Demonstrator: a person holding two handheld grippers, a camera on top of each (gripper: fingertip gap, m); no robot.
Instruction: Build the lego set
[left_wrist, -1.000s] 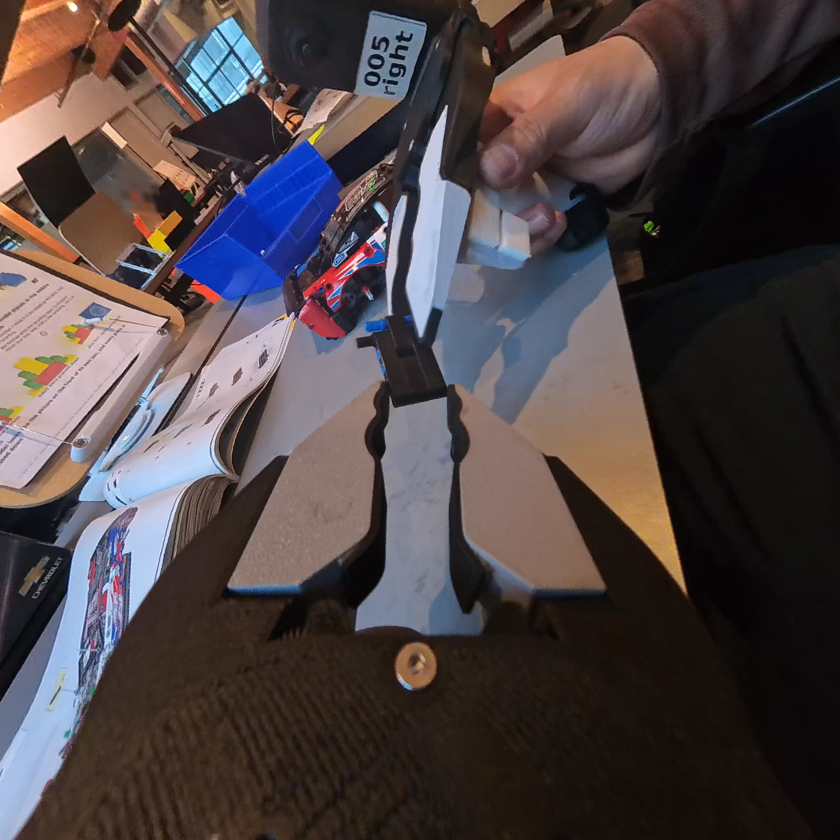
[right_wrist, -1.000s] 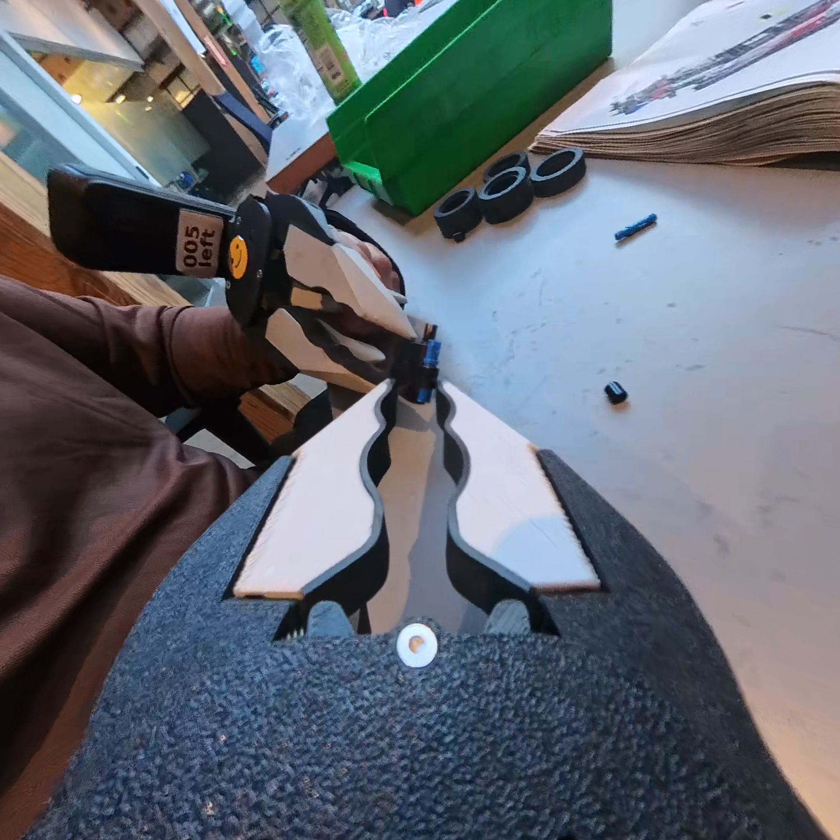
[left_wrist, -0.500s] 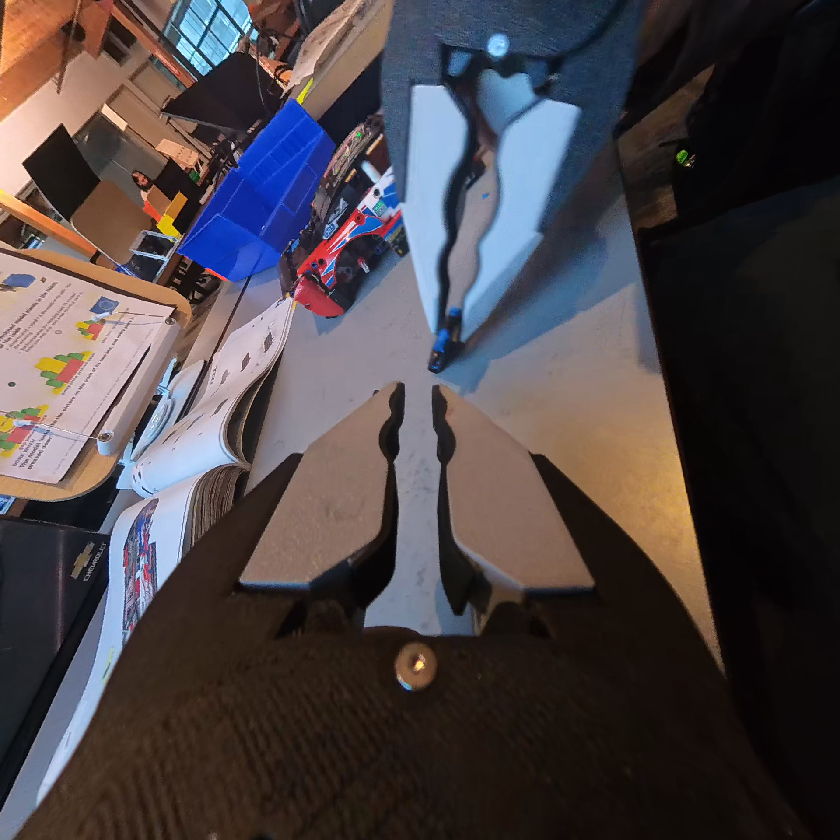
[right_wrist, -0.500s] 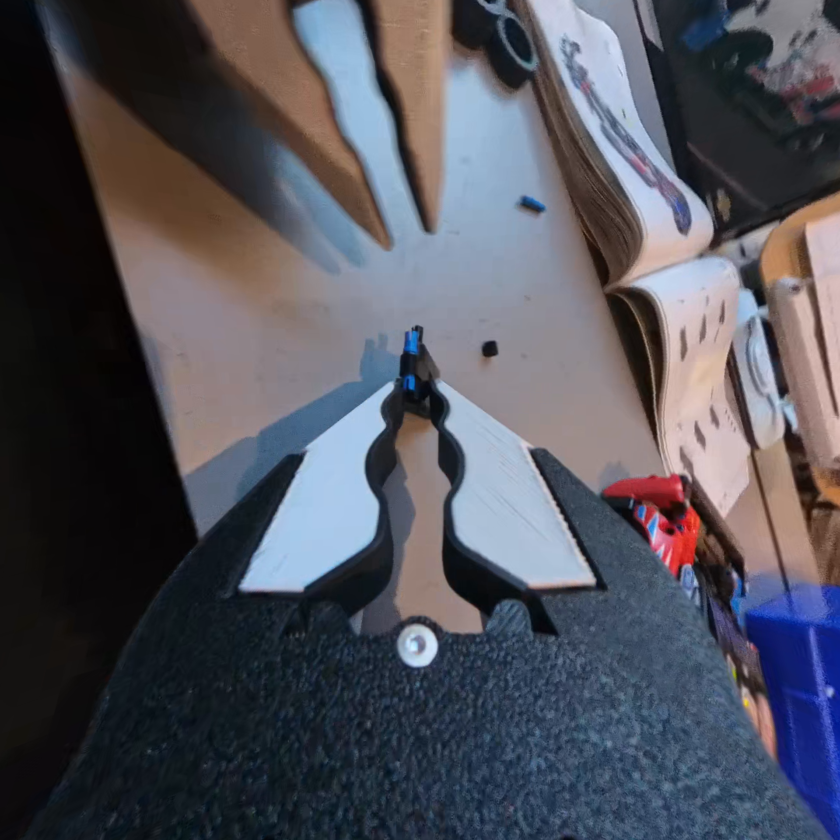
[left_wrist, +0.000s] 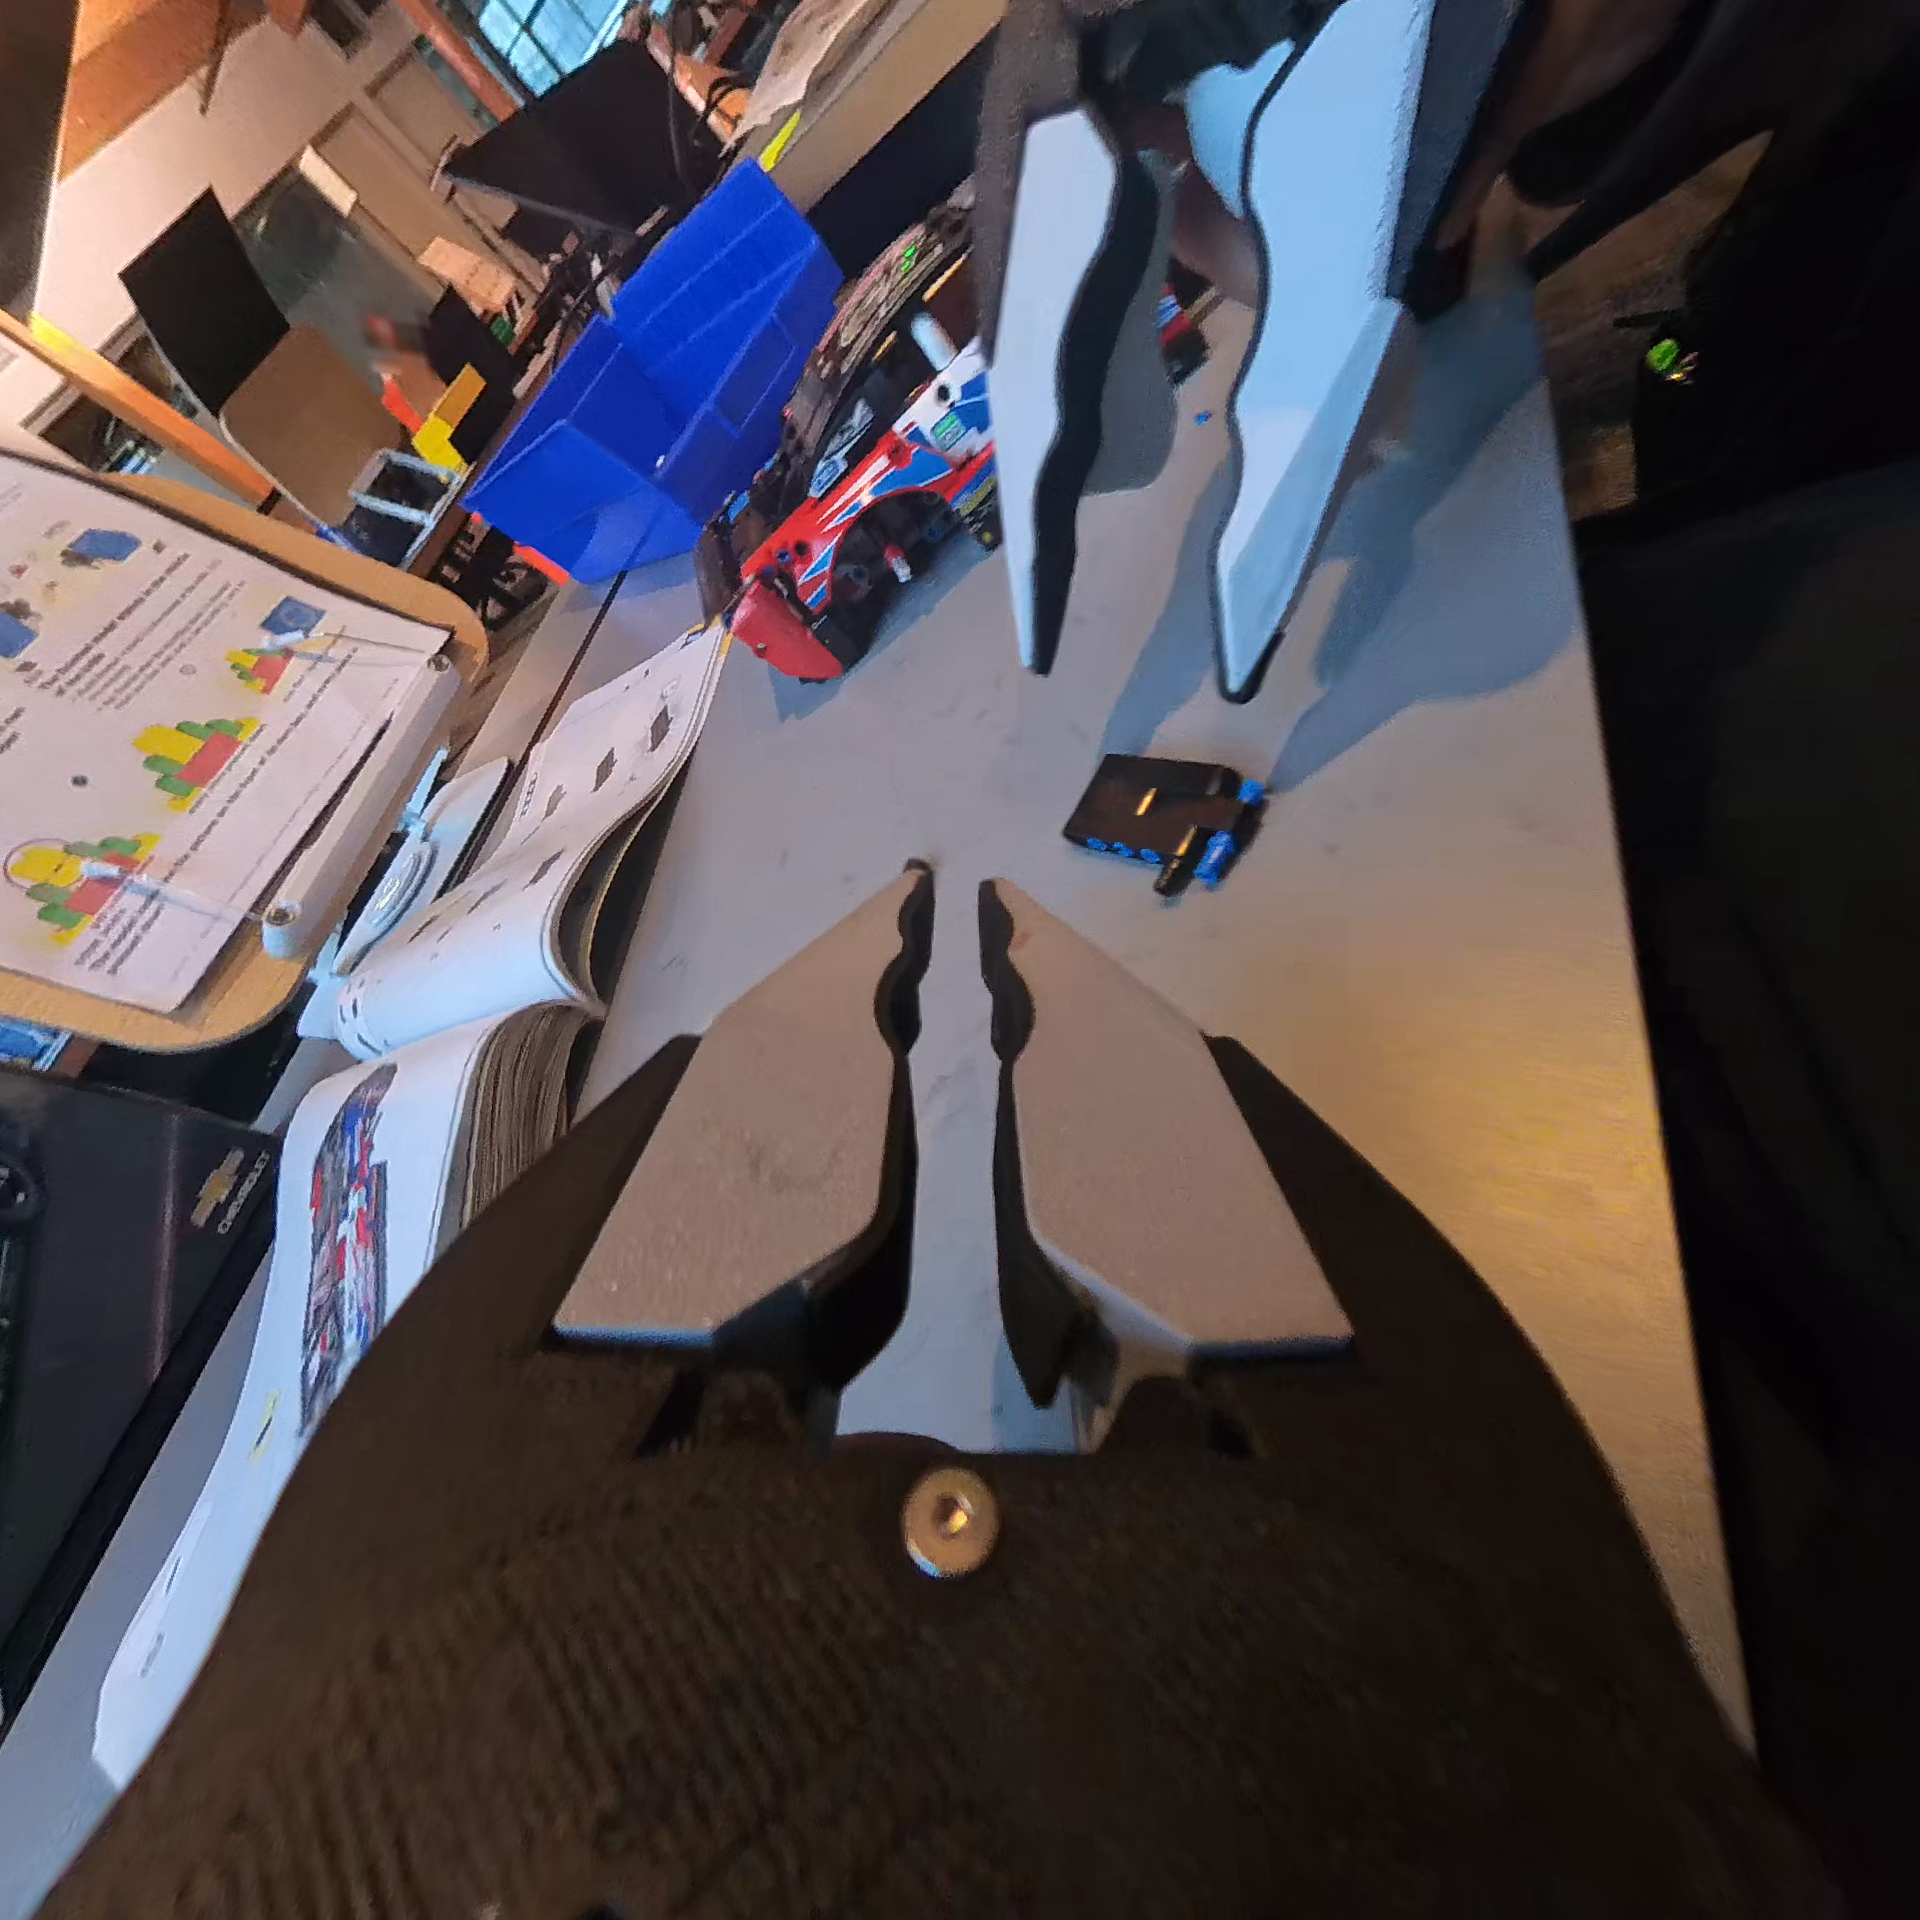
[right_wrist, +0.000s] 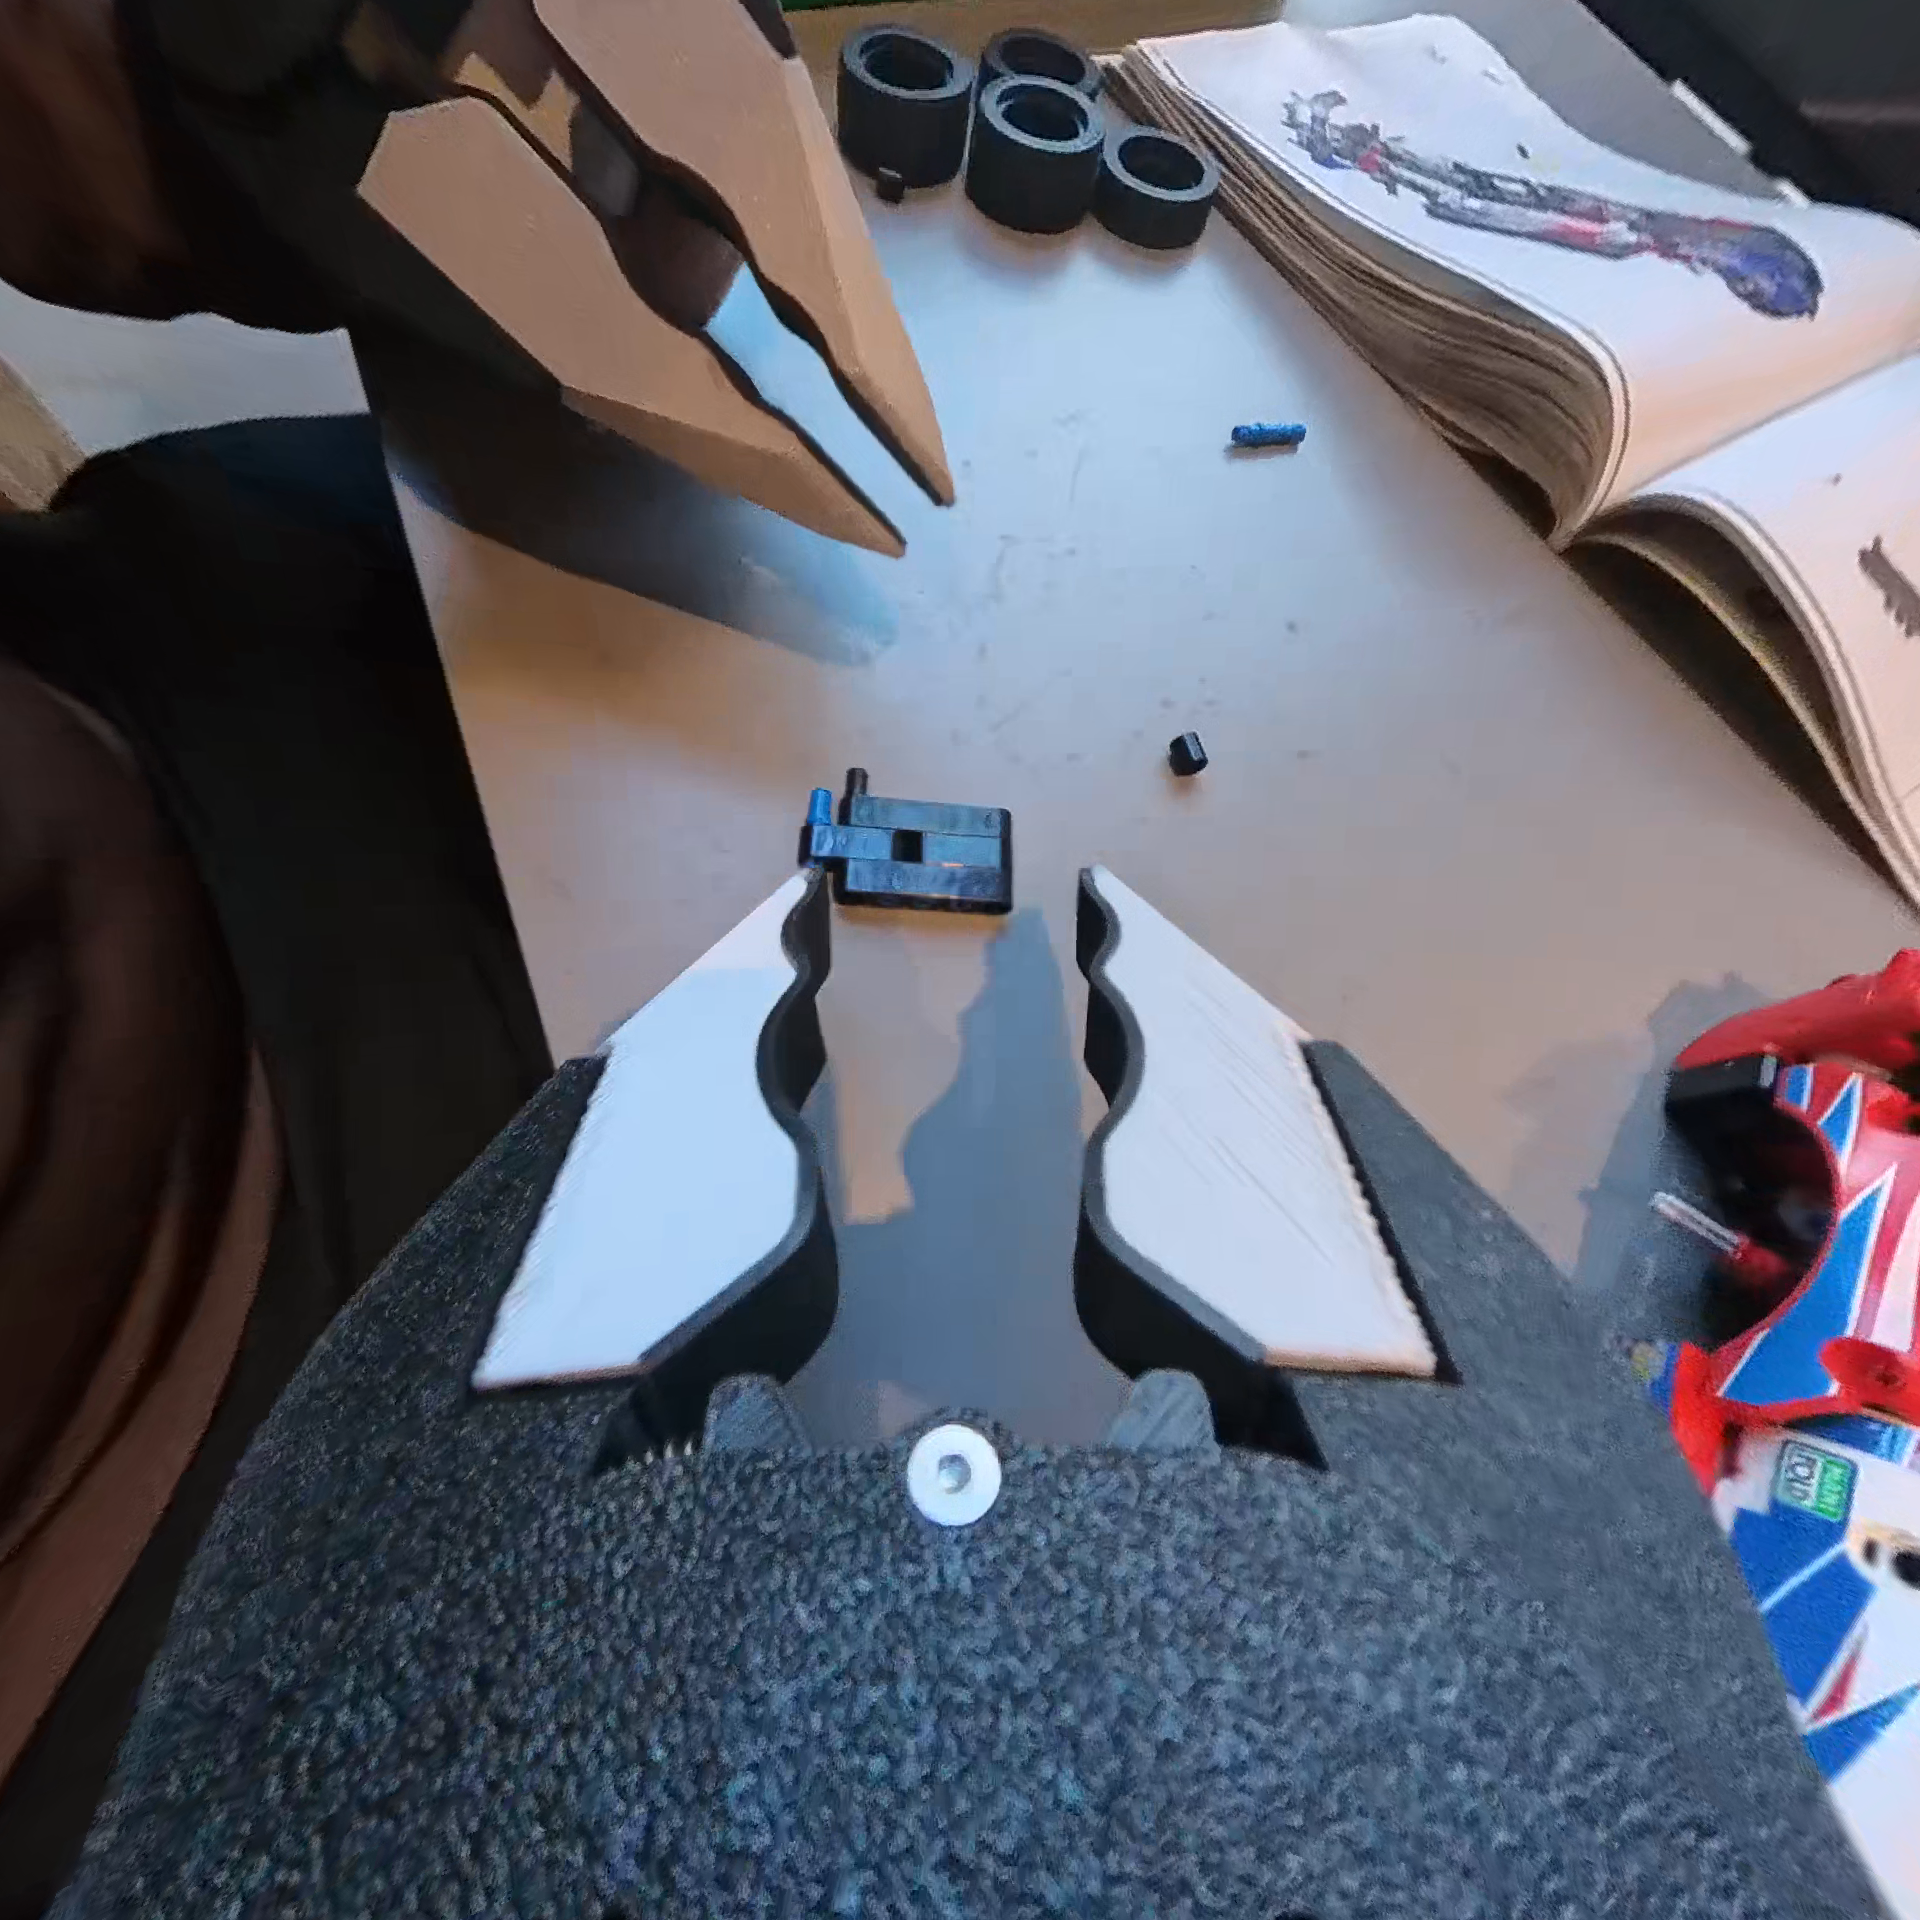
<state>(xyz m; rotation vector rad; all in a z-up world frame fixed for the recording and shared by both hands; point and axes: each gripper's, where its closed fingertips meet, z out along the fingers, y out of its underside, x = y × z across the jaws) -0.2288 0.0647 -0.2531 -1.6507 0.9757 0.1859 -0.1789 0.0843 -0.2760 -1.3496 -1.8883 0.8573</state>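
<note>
On the table a small, light, rigid black piece lies free before the right tool, released; best gripped across its flat sides.

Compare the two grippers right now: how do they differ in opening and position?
The right gripper has its fingers spread wide; the left gripper shows only a narrow gap between its fingers. The right gripper's fingertips sit just short of the black-and-blue lego assembly on the table; the left gripper's point off to its side. Both hold nothing.
</note>
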